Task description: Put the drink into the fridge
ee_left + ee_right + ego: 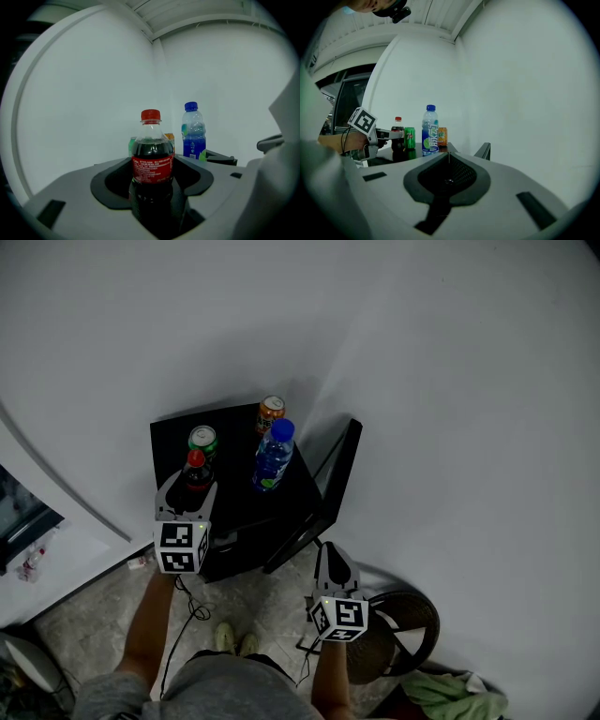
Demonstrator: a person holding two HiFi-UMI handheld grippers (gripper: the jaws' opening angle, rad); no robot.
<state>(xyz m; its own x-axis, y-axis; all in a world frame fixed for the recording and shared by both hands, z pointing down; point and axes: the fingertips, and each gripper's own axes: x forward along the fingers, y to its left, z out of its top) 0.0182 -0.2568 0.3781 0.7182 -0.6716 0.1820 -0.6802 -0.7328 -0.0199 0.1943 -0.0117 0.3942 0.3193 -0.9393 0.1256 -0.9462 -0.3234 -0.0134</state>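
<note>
Well, we're in a corner of plain white walls (450,352), and the biggest thing in play is the small black surface (234,451) pushed into it, four drinks on top. Off to the right of the right claw (334,554), down on the floor, there's a round dark woven stool (408,634) with a bit of green cloth (450,695) beside it.

Now the claws. The left claw (194,486) is up at the near left corner of the surface and has its jaws clamped either side of the cola bottle (152,159). That's the drink, folks, sitting right in the left claw's grip, dark liquid, red cap, red label. The label carries lines of small white print, too fine to read. Whether its base is on the surface or just off it, I can't tell.

The right claw is closed, jaws meeting in a thin line with nothing between them. It hangs low, off the front right edge of the surface, well apart from every drink.

Beyond the left claw and to its right stands the tallest of the lot, a blue-capped bottle (273,457), blue label with white Chinese characters and a splash of green. Just behind the gripped cola is a green can (202,440) with a "7" on it. Farthest from both claws, at the back beside the blue-capped bottle, sits an orange can (270,412); its print is too small to make out.
</note>
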